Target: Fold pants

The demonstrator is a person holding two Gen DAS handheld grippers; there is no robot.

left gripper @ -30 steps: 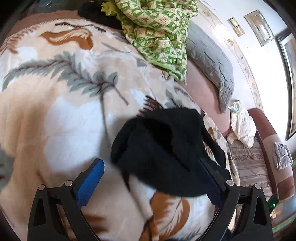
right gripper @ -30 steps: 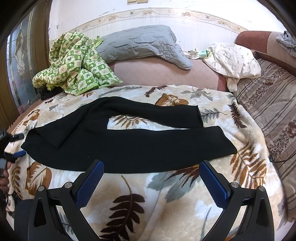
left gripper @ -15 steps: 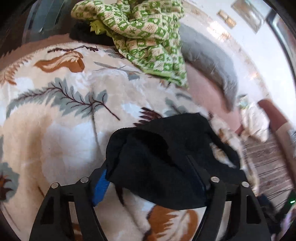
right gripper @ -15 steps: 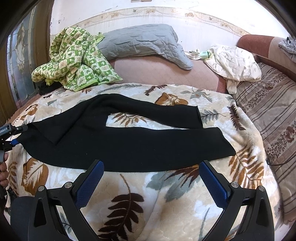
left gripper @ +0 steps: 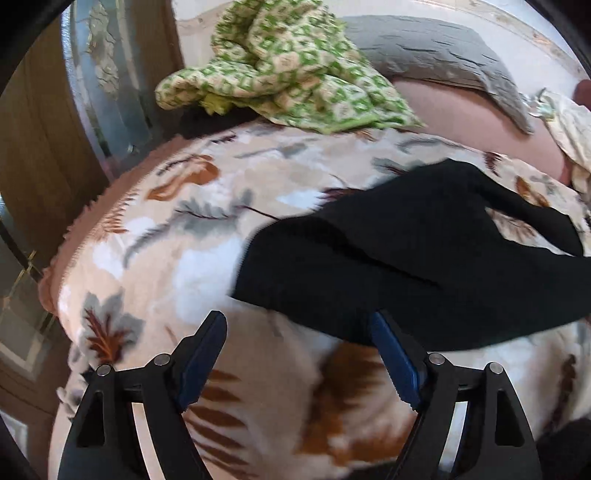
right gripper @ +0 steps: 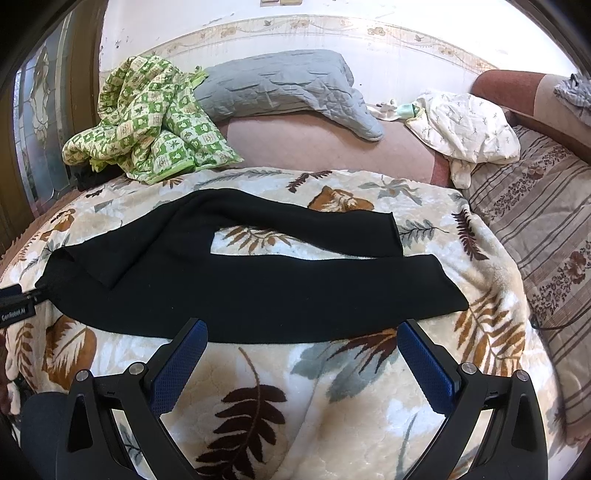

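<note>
Leaf-print blanket (right gripper: 332, 413) spread over bed, cream with brown and grey fronds. Green checked quilt (right gripper: 151, 122) bunched at far left corner, partly resting on blanket edge, touching grey pillow (right gripper: 280, 88) just beside it. Pillow lying along pink sheet (right gripper: 314, 144) by wall. White crumpled cloth (right gripper: 465, 125) at far right (small pale-green item beside it, unclear what). Striped floral cover (right gripper: 546, 221) along right side. Brown headboard (right gripper: 517, 92) behind, grey rag (right gripper: 572, 92) draped on it. Wallpaper border (right gripper: 332, 29) across wall. Wooden door (left gripper: 37, 155) with patterned glass left of bed.
</note>
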